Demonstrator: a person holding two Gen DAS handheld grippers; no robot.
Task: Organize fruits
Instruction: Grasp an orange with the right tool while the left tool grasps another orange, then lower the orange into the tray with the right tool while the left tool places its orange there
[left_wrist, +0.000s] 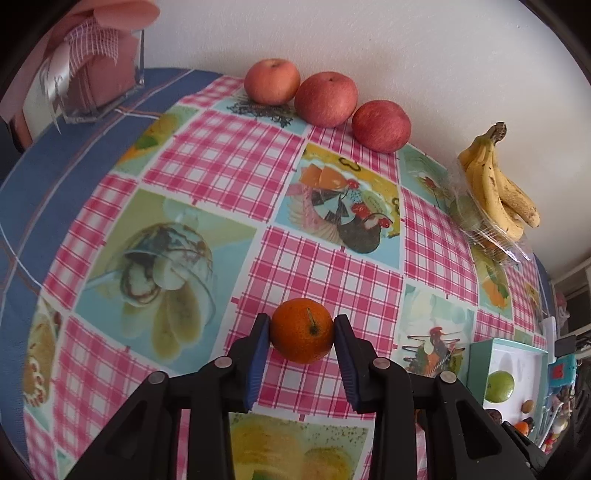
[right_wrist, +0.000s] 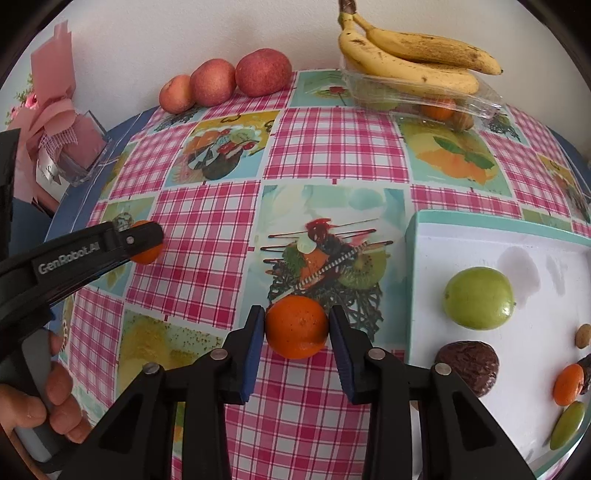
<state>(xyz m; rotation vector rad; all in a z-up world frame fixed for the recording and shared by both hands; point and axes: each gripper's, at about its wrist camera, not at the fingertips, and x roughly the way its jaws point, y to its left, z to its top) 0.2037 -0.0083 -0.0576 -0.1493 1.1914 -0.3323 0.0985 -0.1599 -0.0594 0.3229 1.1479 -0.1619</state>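
Observation:
My left gripper is shut on a small orange mandarin with a stem, just above the checked tablecloth. The right wrist view shows that left gripper from the side, with its mandarin between the fingers. My right gripper is shut on a second mandarin, left of a white tray. The tray holds a green fruit, a dark wrinkled fruit, another mandarin and small pieces. Three red apples line the wall.
A bunch of bananas lies on a clear plastic box with fruit inside, at the back right. A pink gift bouquet in a clear box stands at the back left. A hand holds the left gripper's handle.

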